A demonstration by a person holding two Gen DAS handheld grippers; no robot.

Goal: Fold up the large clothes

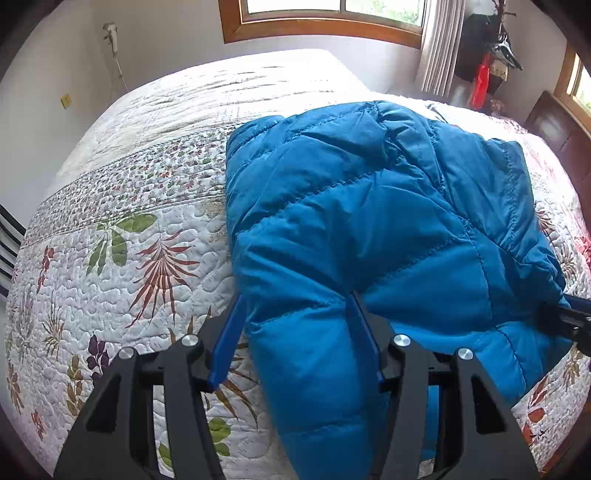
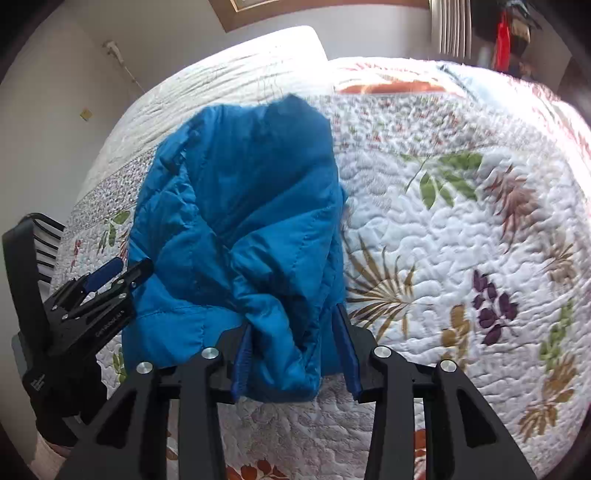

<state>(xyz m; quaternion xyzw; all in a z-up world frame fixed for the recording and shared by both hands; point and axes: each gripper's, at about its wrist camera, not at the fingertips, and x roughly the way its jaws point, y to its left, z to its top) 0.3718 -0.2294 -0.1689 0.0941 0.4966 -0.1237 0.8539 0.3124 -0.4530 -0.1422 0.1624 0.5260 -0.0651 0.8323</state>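
A blue quilted puffer jacket [image 1: 369,206] lies bunched on the bed; it also shows in the right wrist view [image 2: 240,206]. My left gripper [image 1: 295,299] has its blue fingers around the near left fold of the jacket, closed on the thick fabric. My right gripper [image 2: 291,317] grips the jacket's near right edge between its blue fingers. The left gripper shows in the right wrist view [image 2: 122,273] at the jacket's left edge. The right gripper's tip shows at the far right of the left wrist view [image 1: 576,317].
The bed is covered by a white floral quilt [image 1: 129,258], also in the right wrist view [image 2: 461,240]. A wall [image 1: 37,129] lies left of the bed. A window [image 1: 325,14] and curtain [image 1: 439,44] are behind. Dark furniture [image 1: 561,129] stands at the right.
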